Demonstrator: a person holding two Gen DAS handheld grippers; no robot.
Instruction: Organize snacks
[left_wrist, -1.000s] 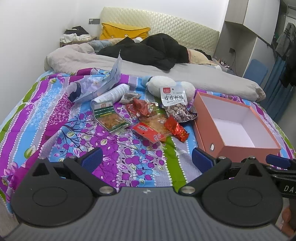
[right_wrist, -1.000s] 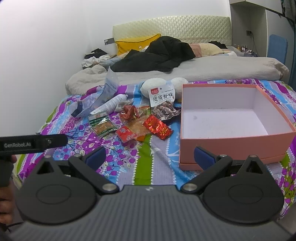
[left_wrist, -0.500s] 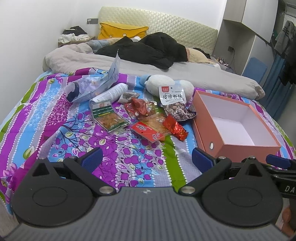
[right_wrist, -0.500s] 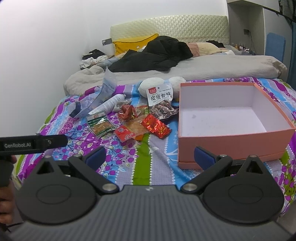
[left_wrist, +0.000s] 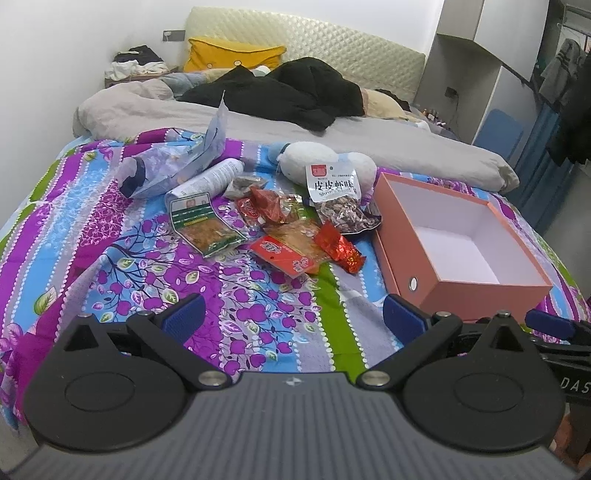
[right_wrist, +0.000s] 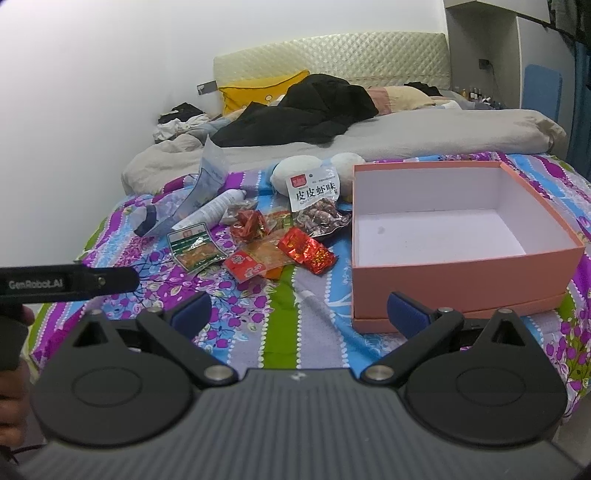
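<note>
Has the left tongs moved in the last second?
Yes, slightly. In the left wrist view the pink box and snack pile have slid down and toward the open left tongs, so it has eased forward over the bedspread.

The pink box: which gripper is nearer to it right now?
Right. The right gripper hovers open with its right fingertip just before the pink box front wall. The left gripper, also open, hangs over the bedspread facing the snack pile, the box off to its right.

Even, soft indoor light, faint shadows; fisheye bending at edges, slightly soft focus
</note>
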